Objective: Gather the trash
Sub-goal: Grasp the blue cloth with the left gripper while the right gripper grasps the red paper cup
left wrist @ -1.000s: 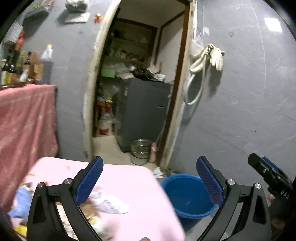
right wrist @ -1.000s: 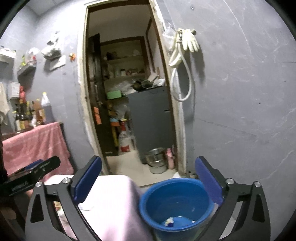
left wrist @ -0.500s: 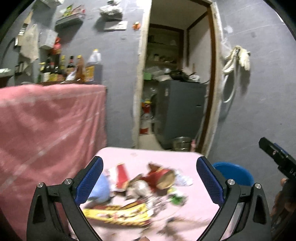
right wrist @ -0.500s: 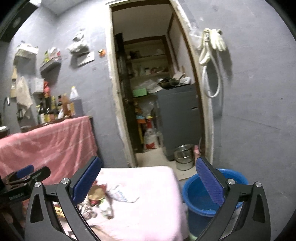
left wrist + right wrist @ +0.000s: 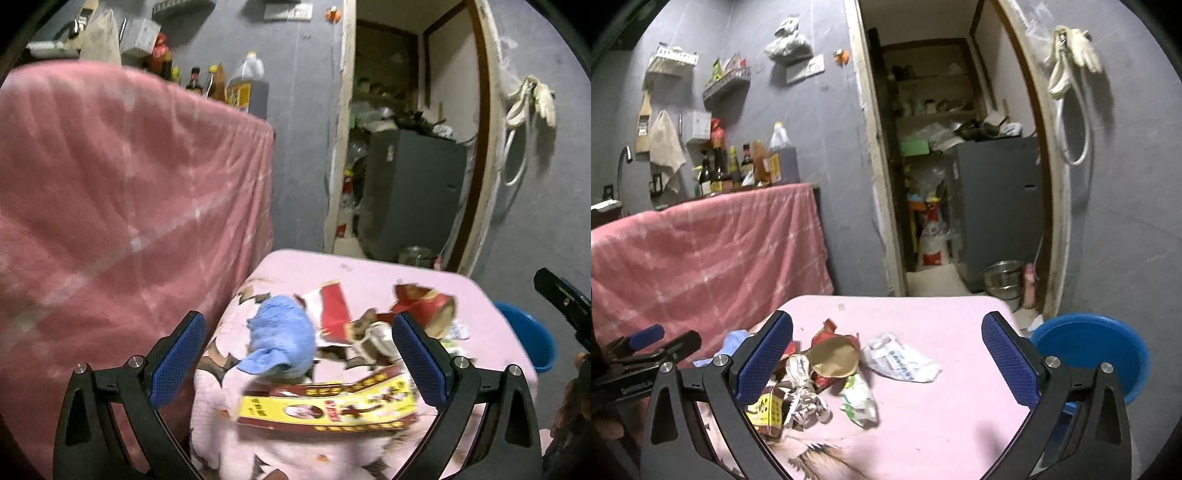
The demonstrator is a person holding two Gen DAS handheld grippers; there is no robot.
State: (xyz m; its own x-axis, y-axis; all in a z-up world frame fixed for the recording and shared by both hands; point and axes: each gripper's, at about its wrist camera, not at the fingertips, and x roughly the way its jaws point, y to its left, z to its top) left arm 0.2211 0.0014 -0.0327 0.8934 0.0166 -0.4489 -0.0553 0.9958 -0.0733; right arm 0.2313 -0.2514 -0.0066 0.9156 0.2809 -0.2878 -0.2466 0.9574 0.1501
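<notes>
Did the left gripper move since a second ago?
Yes. The left gripper swung to its left: in its view the doorway slid rightward, the blue tub went to the edge, and the trash pile now sits between its open jaws.

Bare pink tabletop (image 5: 945, 406) (right of litter (image 5: 827, 373))

Gray walls (image 5: 820, 122). An open doorway (image 5: 945, 155) at twelve o'clock shows shelves (image 5: 934, 107) and a gray cabinet (image 5: 1001, 206). Pink cloth (image 5: 701, 251) at nine o'clock.
</notes>
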